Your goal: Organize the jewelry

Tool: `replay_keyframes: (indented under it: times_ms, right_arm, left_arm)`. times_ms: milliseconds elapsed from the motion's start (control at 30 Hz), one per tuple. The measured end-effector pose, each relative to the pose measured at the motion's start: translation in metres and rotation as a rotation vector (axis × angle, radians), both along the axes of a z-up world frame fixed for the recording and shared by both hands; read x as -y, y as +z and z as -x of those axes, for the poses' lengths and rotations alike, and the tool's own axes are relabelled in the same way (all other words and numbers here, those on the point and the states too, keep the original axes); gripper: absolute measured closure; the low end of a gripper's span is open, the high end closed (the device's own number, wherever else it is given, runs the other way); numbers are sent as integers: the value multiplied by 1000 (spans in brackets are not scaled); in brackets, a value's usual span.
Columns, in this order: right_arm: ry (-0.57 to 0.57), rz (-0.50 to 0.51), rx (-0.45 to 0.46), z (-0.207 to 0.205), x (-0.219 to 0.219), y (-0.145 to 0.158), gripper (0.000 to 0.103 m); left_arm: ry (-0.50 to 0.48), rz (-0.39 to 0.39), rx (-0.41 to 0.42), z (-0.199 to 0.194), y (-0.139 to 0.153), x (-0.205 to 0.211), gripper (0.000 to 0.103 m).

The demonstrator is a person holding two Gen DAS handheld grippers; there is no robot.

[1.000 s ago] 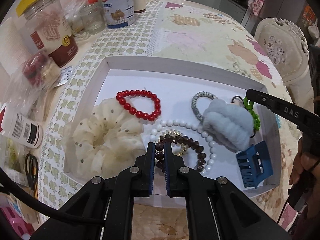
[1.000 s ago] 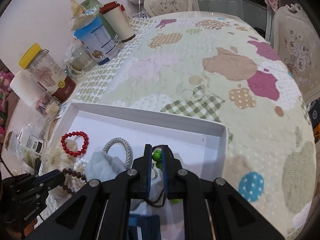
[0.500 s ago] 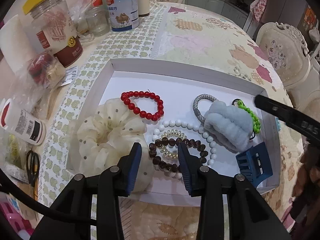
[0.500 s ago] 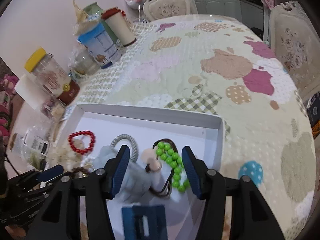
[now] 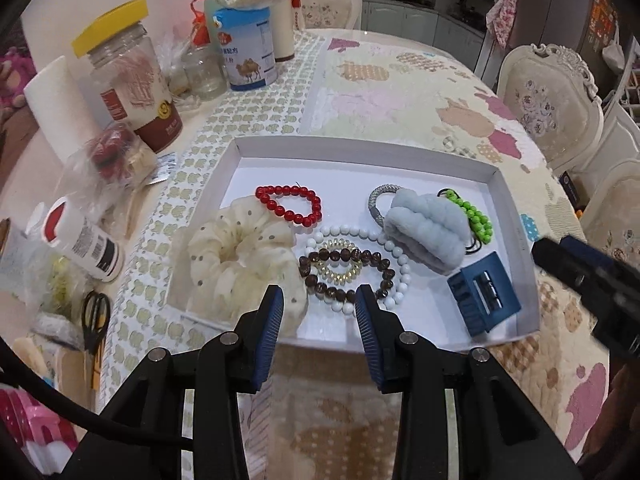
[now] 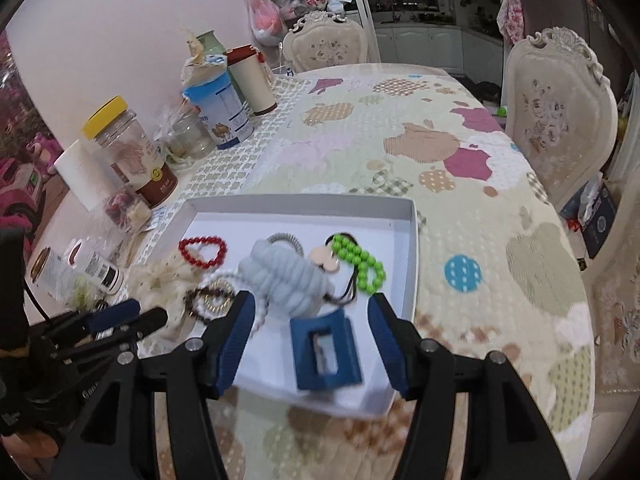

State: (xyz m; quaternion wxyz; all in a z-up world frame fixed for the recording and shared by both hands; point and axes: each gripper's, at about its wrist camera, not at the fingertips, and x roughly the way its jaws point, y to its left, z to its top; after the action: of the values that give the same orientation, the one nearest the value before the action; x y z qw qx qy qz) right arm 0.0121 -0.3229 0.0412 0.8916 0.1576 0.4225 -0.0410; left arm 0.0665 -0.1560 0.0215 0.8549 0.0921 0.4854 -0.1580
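Observation:
A white tray point(image 5: 360, 146) on the table holds a red bead bracelet point(image 5: 292, 204), a cream scrunchie point(image 5: 236, 252), a brown bead bracelet point(image 5: 344, 272) over a white pearl one point(image 5: 396, 264), a grey-blue fluffy scrunchie point(image 5: 428, 232), a green bead hair tie point(image 5: 476, 216) and a blue claw clip point(image 5: 484, 292). My left gripper point(image 5: 319, 304) is open and empty above the tray's near edge. My right gripper point(image 6: 312, 320) is open and empty, just above the blue claw clip point(image 6: 326, 354), with the green bead tie point(image 6: 360, 262) lying in the tray point(image 6: 412, 240).
Jars, a blue milk-powder tin point(image 5: 246, 46), a paper roll, bottles and scissors point(image 5: 94, 316) crowd the table's left side. A patterned tablecloth point(image 6: 460, 152) covers the table. Chairs point(image 6: 556, 112) stand at the far and right sides.
Both grippers opened and pulled back toward me. The left let go of the brown bead bracelet; the right let go of the green bead hair tie. Both now lie in the tray.

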Motion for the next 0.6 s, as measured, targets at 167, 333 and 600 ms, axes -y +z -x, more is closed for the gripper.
replay_keyframes:
  times_ms: [167, 333, 600]
  right_arm:
    - [-10, 2, 16, 22, -15, 8, 41]
    - [-17, 16, 47, 38, -28, 23, 36]
    - [-17, 27, 81, 58, -44, 38, 34]
  left_arm:
    - [3, 1, 37, 18, 16, -10, 76]
    - [9, 2, 77, 35, 30, -21, 76]
    - [18, 3, 113, 54, 44, -35, 76]
